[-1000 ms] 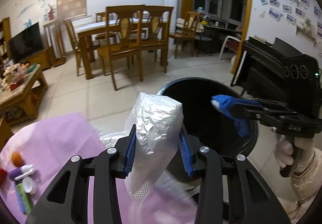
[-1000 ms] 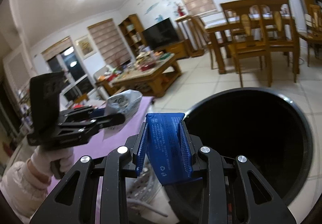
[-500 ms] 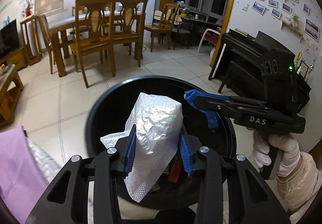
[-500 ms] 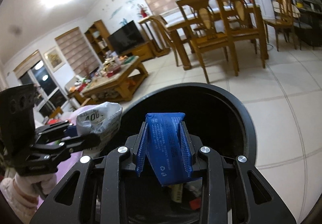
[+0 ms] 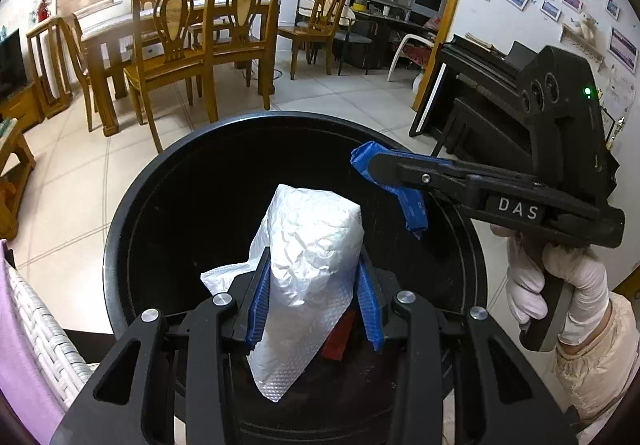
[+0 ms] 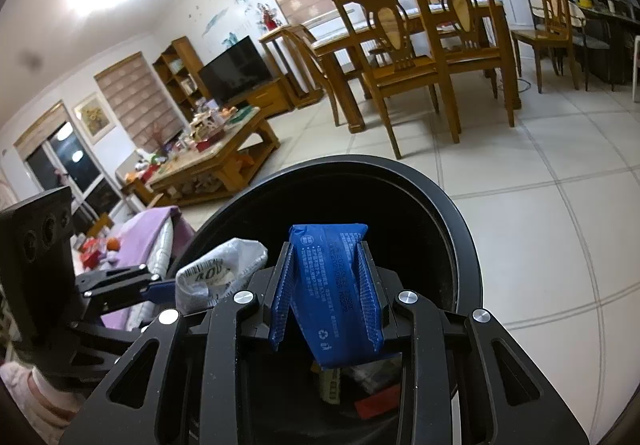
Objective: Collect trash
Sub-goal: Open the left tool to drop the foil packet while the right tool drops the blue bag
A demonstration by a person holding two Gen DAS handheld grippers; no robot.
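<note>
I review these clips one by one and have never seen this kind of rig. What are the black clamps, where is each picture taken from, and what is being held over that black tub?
There is no robot here: a person in white gloves holds a hand-operated two-finger clamp in each hand, and each clamp carries a wide-angle camera looking along its fingers.

The left wrist view shows the left gripper shut on a crumpled silver wrapper. The other clamp enters that view from the right, with the gloved hand on its handle.

The right wrist view shows the right gripper shut on a blue packet.

Both pieces hang over the open black trash bin, which stands on a tiled floor in a living room. Some rubbish, including a red scrap, already lies at the bottom. Nothing has been dropped yet.
</note>
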